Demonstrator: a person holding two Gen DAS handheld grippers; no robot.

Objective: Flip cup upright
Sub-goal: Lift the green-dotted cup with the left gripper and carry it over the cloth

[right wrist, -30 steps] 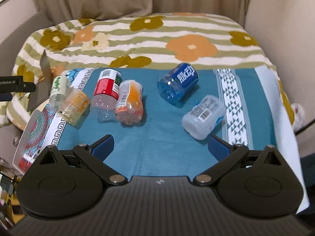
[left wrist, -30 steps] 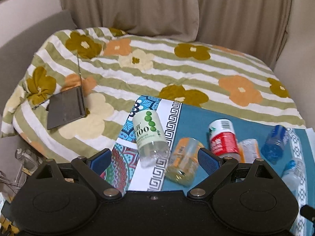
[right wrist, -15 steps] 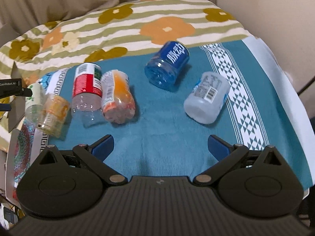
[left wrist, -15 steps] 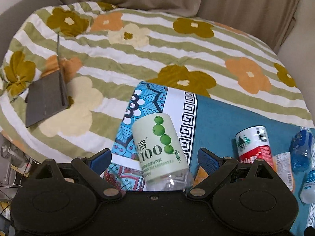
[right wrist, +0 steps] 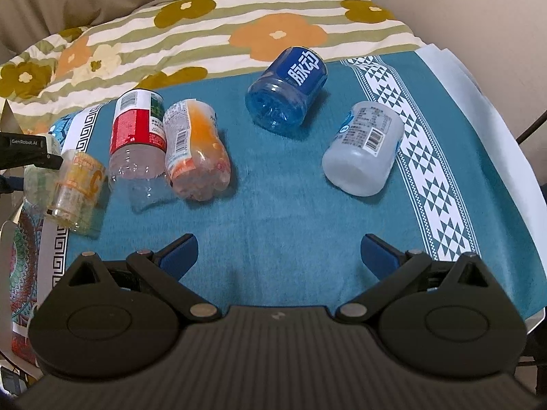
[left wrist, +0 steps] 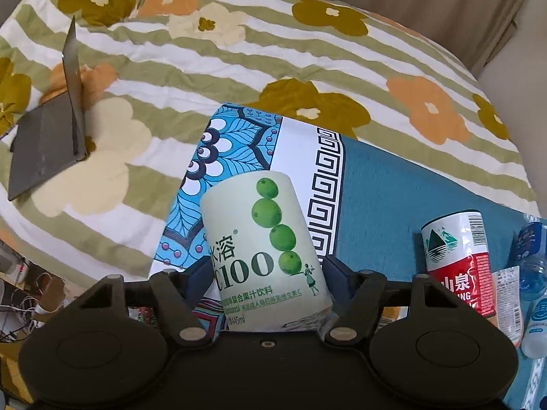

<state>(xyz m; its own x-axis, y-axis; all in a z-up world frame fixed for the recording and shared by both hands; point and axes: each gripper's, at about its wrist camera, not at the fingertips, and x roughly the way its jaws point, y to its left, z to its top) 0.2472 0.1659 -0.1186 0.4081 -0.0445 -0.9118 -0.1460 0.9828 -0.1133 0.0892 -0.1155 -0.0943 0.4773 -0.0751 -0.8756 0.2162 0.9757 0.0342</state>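
Several cut-bottle cups lie on their sides on a teal cloth (right wrist: 290,212). My left gripper (left wrist: 266,270) is shut on the green-label C100 cup (left wrist: 263,249), its blue pads pressing both sides; the cup still lies on its side at the cloth's left end. In the right wrist view that cup (right wrist: 37,177) shows at the far left, partly hidden by the left gripper's body. My right gripper (right wrist: 278,253) is open and empty above the cloth's front middle. Near it lie a blue cup (right wrist: 287,92) and a frosted white cup (right wrist: 364,150).
A yellow cup (right wrist: 77,191), a red-label cup (right wrist: 136,140) and an orange cup (right wrist: 195,150) lie close together at left. A grey open laptop (left wrist: 48,143) rests on the flowered striped blanket (left wrist: 239,51). The cloth's right edge drops off near the wall.
My left gripper moved forward and down onto the green C100 cup and closed on it. My right gripper moved slightly closer to the cloth and stayed open.
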